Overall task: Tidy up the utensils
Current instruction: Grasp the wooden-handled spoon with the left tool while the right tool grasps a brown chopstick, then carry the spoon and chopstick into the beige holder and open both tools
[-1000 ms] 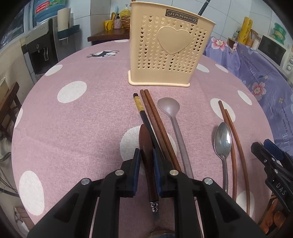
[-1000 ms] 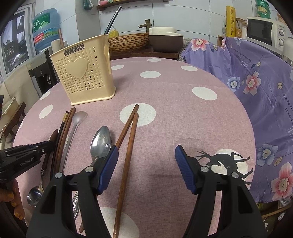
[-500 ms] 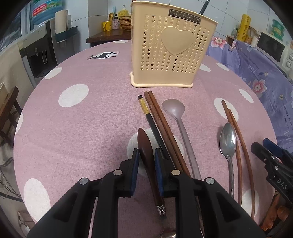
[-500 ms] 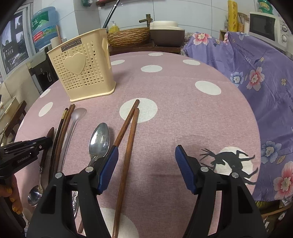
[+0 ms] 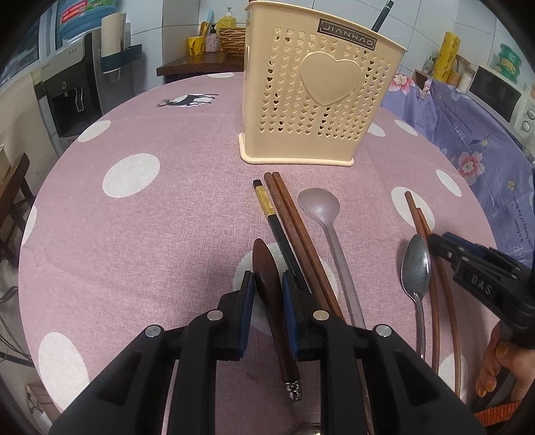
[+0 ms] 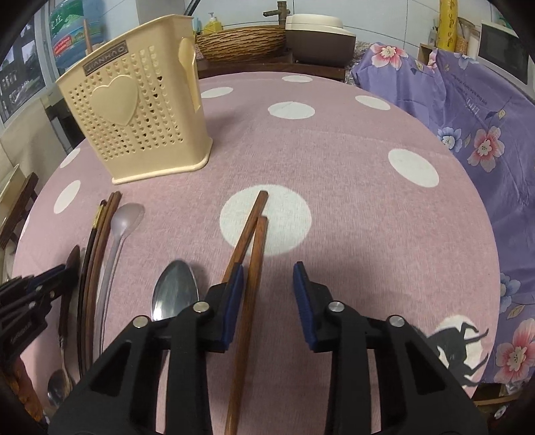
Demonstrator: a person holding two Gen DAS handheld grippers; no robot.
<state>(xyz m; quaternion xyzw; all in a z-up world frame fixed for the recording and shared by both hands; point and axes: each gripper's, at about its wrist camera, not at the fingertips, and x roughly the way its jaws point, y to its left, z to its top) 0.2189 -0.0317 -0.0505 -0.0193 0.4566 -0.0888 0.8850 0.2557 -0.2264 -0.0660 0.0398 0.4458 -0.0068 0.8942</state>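
1. Looking across a round table (image 5: pixel 140 234) in a pink polka-dot cloth, we've got a water dispenser (image 5: pixel 72 97) far left and a microwave (image 5: pixel 501 97) far right.
2. Cream utensil holder (image 5: pixel 321 97) stands at the far side; a dark handle (image 5: pixel 381 16) sticks out the top.
3. Near it lie dark chopsticks (image 5: pixel 294 227), a grey spoon (image 5: pixel 321 209), a steel spoon (image 6: pixel 174 287) and brown chopsticks (image 6: pixel 255 247).
4. Left gripper (image 5: pixel 267 294) is clenched on the wooden-handled spoon (image 5: pixel 267 277).
5. Right gripper (image 6: pixel 267 291) is spread, low, with one brown stick between its pads.
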